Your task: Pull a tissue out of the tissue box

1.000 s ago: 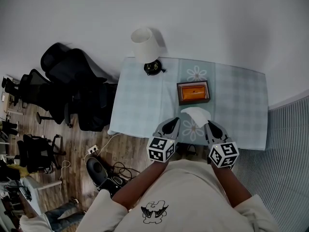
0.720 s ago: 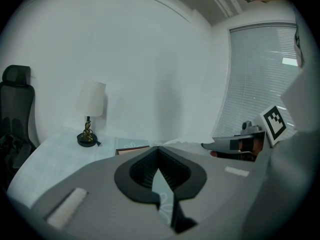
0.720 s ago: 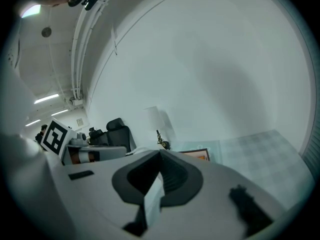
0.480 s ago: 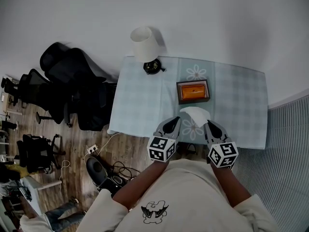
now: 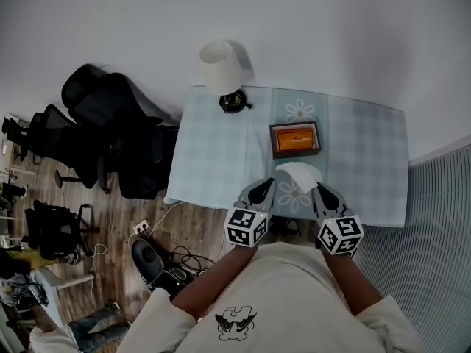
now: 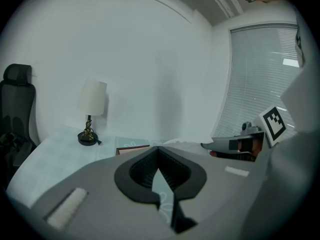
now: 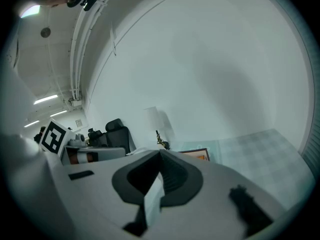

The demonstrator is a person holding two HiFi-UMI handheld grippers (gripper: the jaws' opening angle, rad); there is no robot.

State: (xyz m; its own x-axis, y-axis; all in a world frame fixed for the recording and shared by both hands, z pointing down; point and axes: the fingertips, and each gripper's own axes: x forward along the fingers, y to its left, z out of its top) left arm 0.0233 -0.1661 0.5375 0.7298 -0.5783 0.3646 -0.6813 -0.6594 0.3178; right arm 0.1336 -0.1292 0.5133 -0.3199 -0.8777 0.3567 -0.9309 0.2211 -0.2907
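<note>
The tissue box [image 5: 294,140], orange inside a dark frame, lies on the pale checked table [image 5: 213,153]; it also shows as a box [image 6: 131,147] past the left jaws. A white tissue [image 5: 298,172] hangs free of the box, between the box and the table's near edge. My right gripper [image 5: 318,188] is shut on the tissue, and in the right gripper view [image 7: 160,154] a white strip of tissue [image 7: 153,200] shows between its jaws. My left gripper [image 5: 268,183] is beside it to the left, apart from the tissue, its jaws [image 6: 159,149] shut on nothing.
A lamp [image 5: 223,70] with a white shade stands at the table's far left corner. Black office chairs [image 5: 110,123] crowd the floor to the left, with cables below the table's near edge. A white wall runs behind and slatted blinds [image 5: 441,219] to the right.
</note>
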